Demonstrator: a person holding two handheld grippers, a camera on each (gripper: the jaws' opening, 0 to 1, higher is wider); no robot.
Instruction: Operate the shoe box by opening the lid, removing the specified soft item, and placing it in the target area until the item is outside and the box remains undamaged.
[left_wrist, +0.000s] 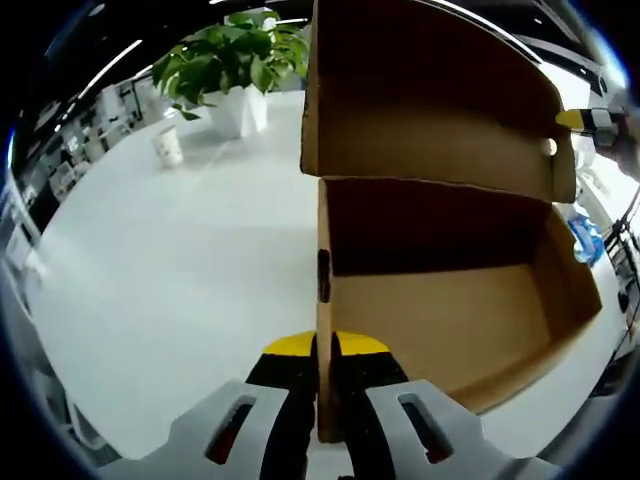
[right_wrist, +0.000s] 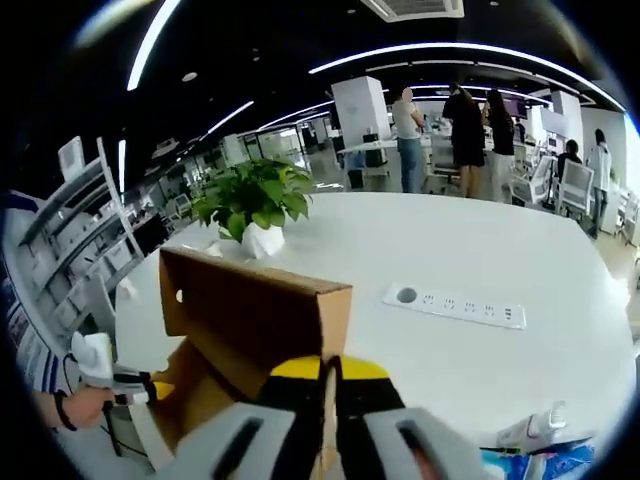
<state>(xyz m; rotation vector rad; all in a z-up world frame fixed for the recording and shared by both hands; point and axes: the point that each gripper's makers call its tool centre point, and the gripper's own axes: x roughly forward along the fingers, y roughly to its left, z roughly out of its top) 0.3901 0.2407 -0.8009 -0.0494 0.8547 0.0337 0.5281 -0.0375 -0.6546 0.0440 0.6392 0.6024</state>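
Observation:
The brown cardboard shoe box (left_wrist: 450, 310) stands open on the white table, and its inside looks bare. Its lid (left_wrist: 430, 90) is raised above it. My left gripper (left_wrist: 323, 347) is shut on the box's near side wall, one yellow-tipped jaw on each face. My right gripper (right_wrist: 330, 367) is shut on the edge of the raised lid (right_wrist: 250, 310). Its yellow tip (left_wrist: 578, 120) sits at the lid's far corner. A hand holds the left gripper (right_wrist: 150, 390) at the box's left. A blue and white thing (left_wrist: 586, 240) lies beyond the box; I cannot tell what it is.
A potted plant (left_wrist: 235, 60) and a paper cup (left_wrist: 168, 146) stand on the white table (left_wrist: 180, 290) behind the box. A white power strip (right_wrist: 456, 305) lies further along the table. Several people stand by desks (right_wrist: 440, 125) in the background.

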